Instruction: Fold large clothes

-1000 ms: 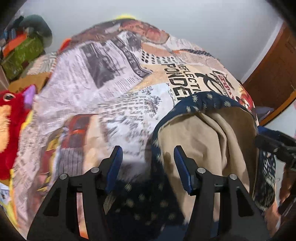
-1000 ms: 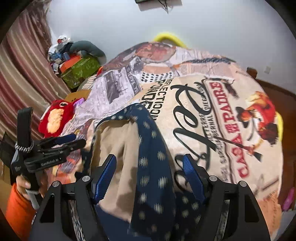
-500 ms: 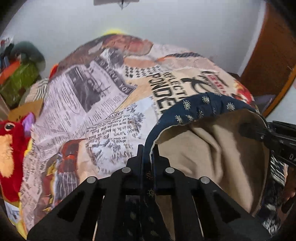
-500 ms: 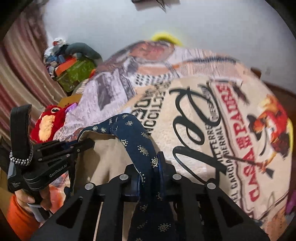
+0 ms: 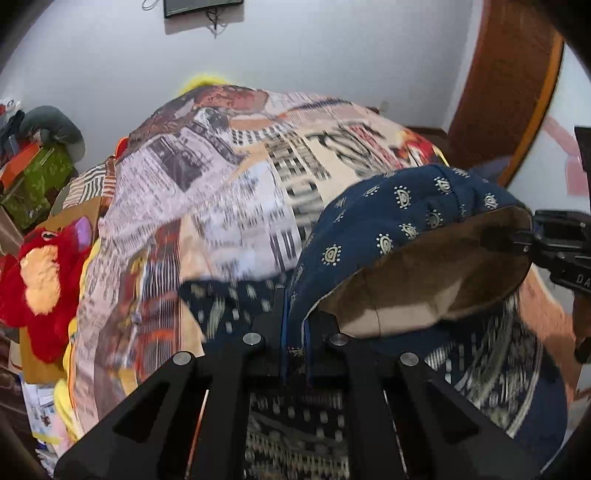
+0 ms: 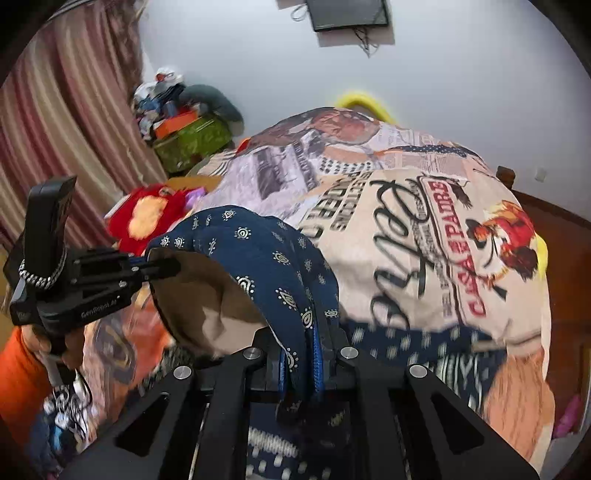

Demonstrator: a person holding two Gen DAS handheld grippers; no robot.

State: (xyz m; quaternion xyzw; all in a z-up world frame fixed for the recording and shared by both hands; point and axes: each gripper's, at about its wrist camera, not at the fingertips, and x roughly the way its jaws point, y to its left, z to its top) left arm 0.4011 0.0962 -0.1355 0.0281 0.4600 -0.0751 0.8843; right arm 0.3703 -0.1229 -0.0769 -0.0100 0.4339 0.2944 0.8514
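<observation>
**Both tools clamped on navy garment edge, lifted over bed**

Left tool [image 5: 295, 332] is clenched on the hem of the navy patterned garment [image 5: 399, 218]; cloth runs between its blue pads. Right tool [image 6: 301, 354] is likewise clenched on the same hem, a fold of navy cloth pinched between its pads. The garment edge arcs between the two tools, raised off the bed, tan lining [image 6: 207, 295] showing inside the arc. The rest of the garment hangs down near, below both tools, blurred.

In the right wrist view the left tool [image 6: 162, 267] appears at left, held by a hand [image 6: 55, 343] with an orange sleeve. In the left wrist view the right tool [image 5: 524, 240] shows at right edge, gripping the hem.

Bed carries a newspaper-print bedspread [image 5: 207, 177] with "CASA PADRE" lettering [image 6: 458, 240] on the right. Red plush toy [image 5: 40, 280] sits left of the bed. Green box [image 6: 192, 142] far left by a striped curtain [image 6: 62, 133]. Wall-mounted screen [image 6: 347, 14] on far wall. Wooden door [image 5: 509, 92] far right.
</observation>
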